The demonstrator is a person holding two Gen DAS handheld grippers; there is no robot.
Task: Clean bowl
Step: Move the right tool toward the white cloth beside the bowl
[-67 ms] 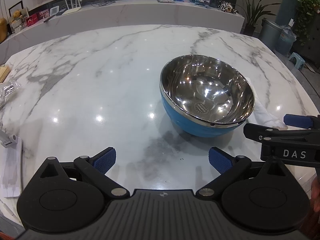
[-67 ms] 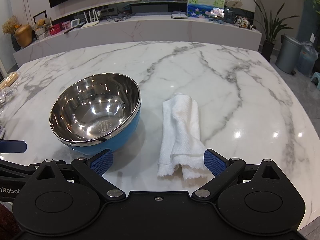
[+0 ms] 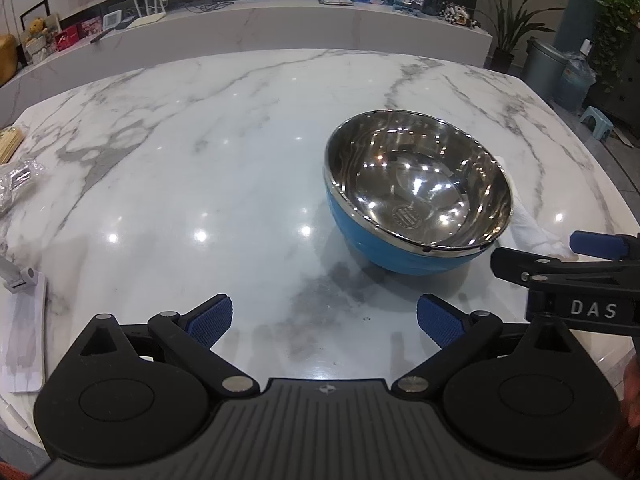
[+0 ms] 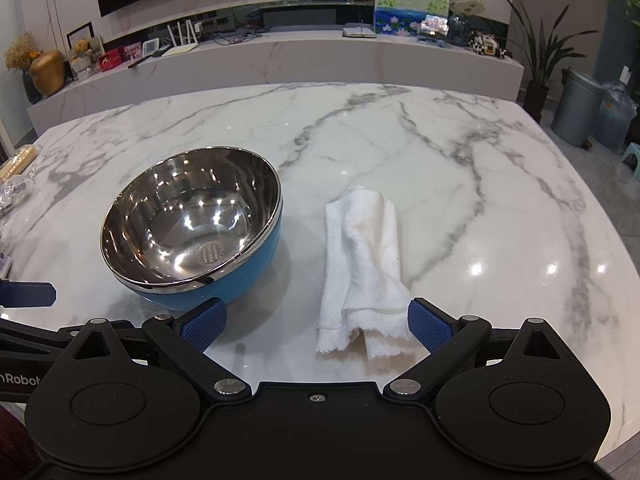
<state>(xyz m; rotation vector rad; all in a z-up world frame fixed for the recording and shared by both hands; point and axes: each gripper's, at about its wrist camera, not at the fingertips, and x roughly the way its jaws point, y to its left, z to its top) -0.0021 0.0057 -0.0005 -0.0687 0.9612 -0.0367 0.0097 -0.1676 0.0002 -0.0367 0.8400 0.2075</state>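
Both jaws spread and empty — right gripper (image 4: 316, 326) low-centre over the folded cloth (image 4: 366, 264), left gripper (image 3: 324, 322) below the bowl (image 3: 416, 208) — so any wipe wants the bowl steadied.

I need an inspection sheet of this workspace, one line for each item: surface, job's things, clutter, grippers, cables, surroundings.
Surface: marble table, glossy, with lamp reflections.
Job's things: bowl, steel inside and blue outside, upright and empty; white cloth crumpled on the table to its right, apart from it.
Clutter: plastic wrapping and white paper at the left edge.
Grippers: left gripper open, holding nothing; right gripper open, the cloth's near end between its fingers.
Cables: on the far shelf near a router.
Surroundings: bin, plant, painting.
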